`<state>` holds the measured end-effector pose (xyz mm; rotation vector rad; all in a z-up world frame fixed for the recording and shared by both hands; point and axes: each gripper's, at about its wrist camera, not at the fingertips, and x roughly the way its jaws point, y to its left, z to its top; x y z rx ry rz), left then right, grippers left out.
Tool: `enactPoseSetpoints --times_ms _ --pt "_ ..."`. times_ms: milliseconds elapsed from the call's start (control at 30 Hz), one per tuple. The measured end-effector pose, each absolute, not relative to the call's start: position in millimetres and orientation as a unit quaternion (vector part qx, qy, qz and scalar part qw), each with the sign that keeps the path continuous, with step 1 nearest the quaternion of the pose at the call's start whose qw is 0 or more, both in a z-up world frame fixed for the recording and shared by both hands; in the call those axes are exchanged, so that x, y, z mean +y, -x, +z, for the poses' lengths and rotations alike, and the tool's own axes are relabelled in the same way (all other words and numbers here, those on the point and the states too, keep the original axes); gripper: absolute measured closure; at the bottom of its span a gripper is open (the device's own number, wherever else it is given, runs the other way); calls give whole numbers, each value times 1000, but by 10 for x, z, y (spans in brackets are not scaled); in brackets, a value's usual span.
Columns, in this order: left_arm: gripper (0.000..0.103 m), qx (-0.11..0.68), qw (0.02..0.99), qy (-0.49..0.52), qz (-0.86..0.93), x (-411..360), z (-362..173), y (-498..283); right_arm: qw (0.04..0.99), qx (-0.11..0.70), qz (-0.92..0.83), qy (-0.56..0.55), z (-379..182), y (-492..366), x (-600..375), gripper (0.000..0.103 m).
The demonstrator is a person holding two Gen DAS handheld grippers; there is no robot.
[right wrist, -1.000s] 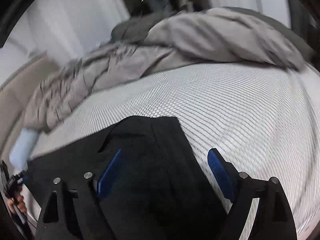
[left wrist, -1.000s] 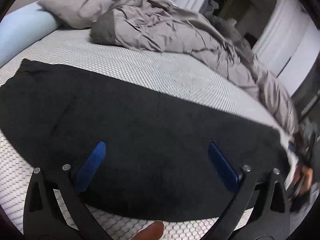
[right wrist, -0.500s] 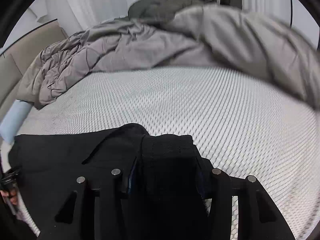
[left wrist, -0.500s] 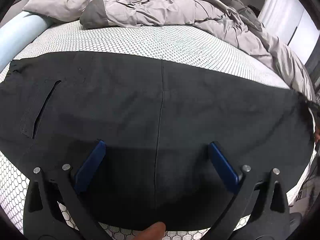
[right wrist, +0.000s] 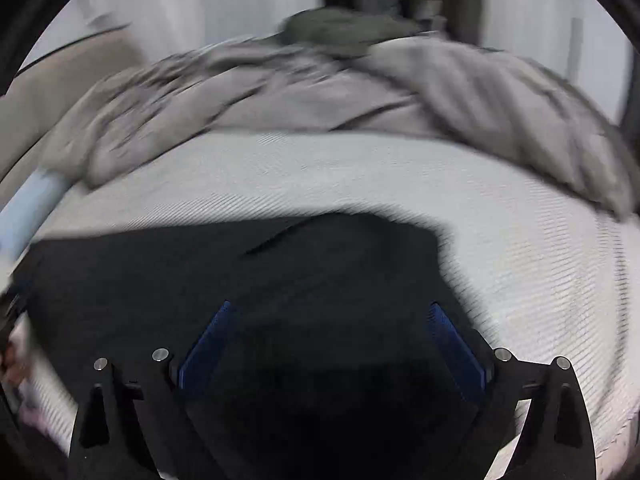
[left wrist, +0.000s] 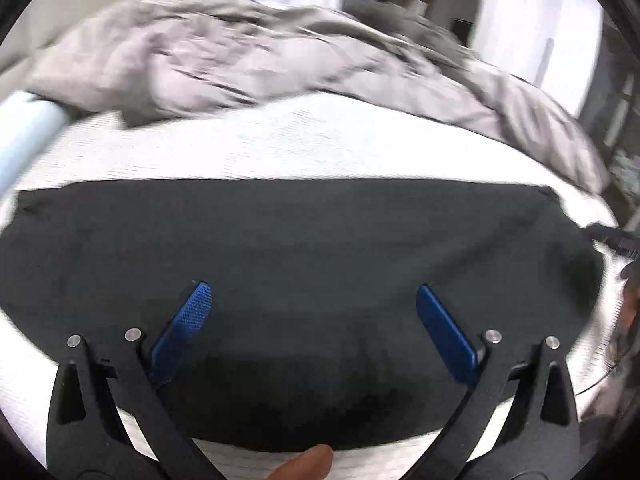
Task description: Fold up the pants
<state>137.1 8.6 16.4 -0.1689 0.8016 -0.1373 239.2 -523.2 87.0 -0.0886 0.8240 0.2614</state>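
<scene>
Black pants (left wrist: pixel 304 248) lie flat across the white patterned mattress (left wrist: pixel 320 140), filling the width of the left wrist view. My left gripper (left wrist: pixel 312 292) is open above the near part of the pants, holding nothing. In the right wrist view the pants (right wrist: pixel 240 272) spread left from their right end. My right gripper (right wrist: pixel 330 310) is open over that end, with the cloth lying loose between its blue fingers (right wrist: pixel 452 340). Both views are blurred by motion.
A crumpled grey duvet (left wrist: pixel 260 52) is piled along the far side of the bed and also shows in the right wrist view (right wrist: pixel 360 92). A light blue bolster (left wrist: pixel 24 132) lies at the far left. White curtains (right wrist: pixel 200 0) hang behind.
My right gripper, shut on the pants' end half a second ago, has opened and let it go. My left gripper has pulled back a little and stays open.
</scene>
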Motion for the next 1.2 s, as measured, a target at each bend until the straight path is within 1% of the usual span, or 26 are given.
enactPoseSetpoints --times_ms 67,167,267,333,400,500,600,700,800,900,967,1033,1100,1167,1200 --pt "1 405 905 77 -107 -206 95 -1404 893 413 166 64 743 -2235 -4863 5" --pt "1 425 891 41 -154 -623 -69 -1401 880 413 221 82 552 -2053 -4389 5" --pt "1 442 882 -26 -159 -784 -204 -1358 860 426 252 124 268 -1964 -4113 5" --pt "1 443 882 -40 -155 -733 -242 -1320 853 430 240 176 89 -1917 -4103 5" --pt "1 451 880 -23 -149 -482 -260 -1336 859 420 228 182 104 -1910 -4275 5" --pt "0 456 883 -12 -106 -86 -291 -1338 887 413 115 172 208 -1988 -4992 6" --pt "0 458 887 5 -48 355 -318 -1365 896 419 -3 148 214 -2011 -5574 4" --pt "1 461 887 24 -31 499 -279 -1430 902 416 -7 116 285 -1968 -5760 4" --pt "1 451 891 28 -53 420 -105 -1458 911 390 0 139 457 -1864 -5557 4" --pt "1 433 897 15 -86 129 124 -1520 918 368 49 139 664 -1860 -5217 4" --pt "1 434 893 9 -120 -176 140 -1687 916 368 94 128 717 -1994 -4896 4" --pt "1 448 884 2 -137 -455 78 -1826 905 384 137 122 655 -2129 -4562 4" --pt "1 479 866 -15 -145 -653 -95 -2015 889 401 179 127 516 -2342 -4240 4" --pt "0 495 858 -31 -137 -655 -219 -2074 870 427 210 130 337 -2417 -3989 4" --pt "0 497 858 -30 -129 -548 -226 -2084 862 438 203 156 194 -2448 -3935 4"
